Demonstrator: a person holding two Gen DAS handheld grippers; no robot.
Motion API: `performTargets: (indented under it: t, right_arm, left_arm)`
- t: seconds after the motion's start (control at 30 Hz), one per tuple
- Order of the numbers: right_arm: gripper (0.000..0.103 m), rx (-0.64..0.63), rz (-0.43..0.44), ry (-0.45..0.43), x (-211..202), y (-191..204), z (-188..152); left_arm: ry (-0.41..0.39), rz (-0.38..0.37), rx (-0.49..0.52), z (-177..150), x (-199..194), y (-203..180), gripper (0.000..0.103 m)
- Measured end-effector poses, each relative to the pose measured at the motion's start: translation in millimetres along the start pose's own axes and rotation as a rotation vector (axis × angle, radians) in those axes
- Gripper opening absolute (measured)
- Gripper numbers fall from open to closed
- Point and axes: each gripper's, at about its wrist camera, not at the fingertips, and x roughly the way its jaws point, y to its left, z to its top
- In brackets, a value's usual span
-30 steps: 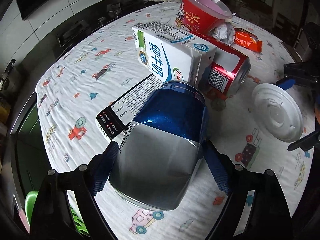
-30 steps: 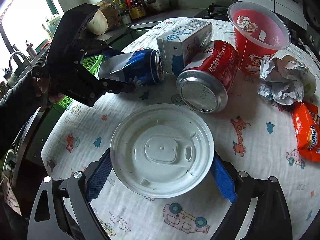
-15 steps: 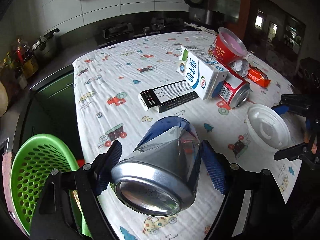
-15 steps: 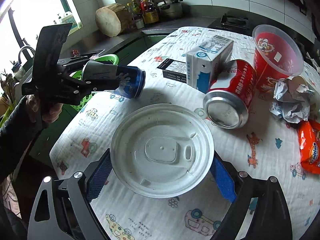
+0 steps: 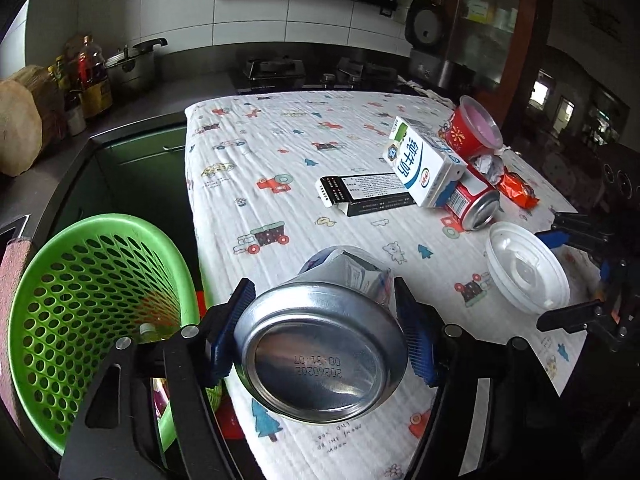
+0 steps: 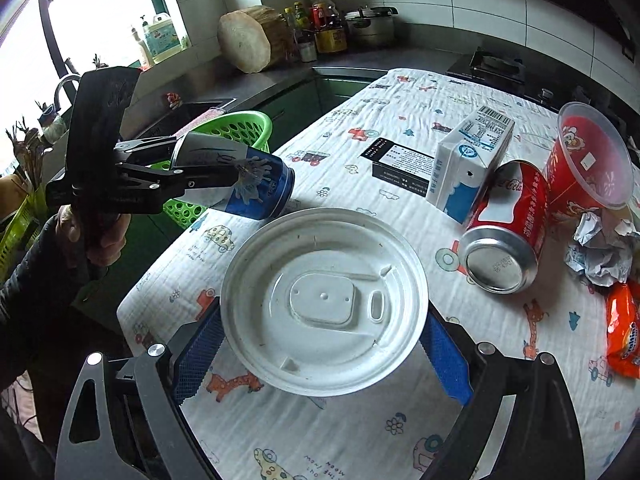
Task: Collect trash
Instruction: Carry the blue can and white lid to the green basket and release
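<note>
A dented blue can (image 5: 320, 356) hangs in the air over the table's near-left edge, its base toward the camera. My left gripper (image 5: 322, 300) is shut on the can, and its jaws are closing further on the sides. The right wrist view shows that can (image 6: 236, 184) beside the green basket (image 6: 240, 128). A white plastic lid (image 6: 324, 292) sits flat between the blue pads of my right gripper (image 6: 322, 320), which is shut on its rim, just above the cloth. The basket (image 5: 92, 280) stands below and left of the table.
On the patterned tablecloth (image 5: 280, 152) lie a black box (image 5: 364, 194), a milk carton (image 5: 424, 168), a red can (image 6: 508, 236), a red cup (image 6: 588, 160), crumpled paper (image 6: 600, 252) and an orange wrapper (image 6: 624, 328). A kitchen counter with bottles runs behind.
My left gripper lifted the blue can off the table, rolled, and swung left toward the green basket, squeezing the can narrower. My right gripper rose a little with the lid still in it.
</note>
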Motion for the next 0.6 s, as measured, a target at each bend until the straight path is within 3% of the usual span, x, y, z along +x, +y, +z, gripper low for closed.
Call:
performTargets:
  t: [0.17, 0.37, 0.6]
  right_arm:
    - [0.089, -0.026, 0.014, -0.007, 3, 9, 10]
    - [0.089, -0.082, 0.051, -0.014, 19, 31, 37]
    - [0.089, -0.132, 0.105, -0.006, 52, 57, 72]
  left_arm:
    - [-0.06, 0.016, -0.072, -3, -24, 19, 0.067]
    - [-0.136, 0.129, -0.187, -8, -64, 70, 0.066]
    - [-0.095, 0.251, -0.289, -20, -67, 133, 0.066]
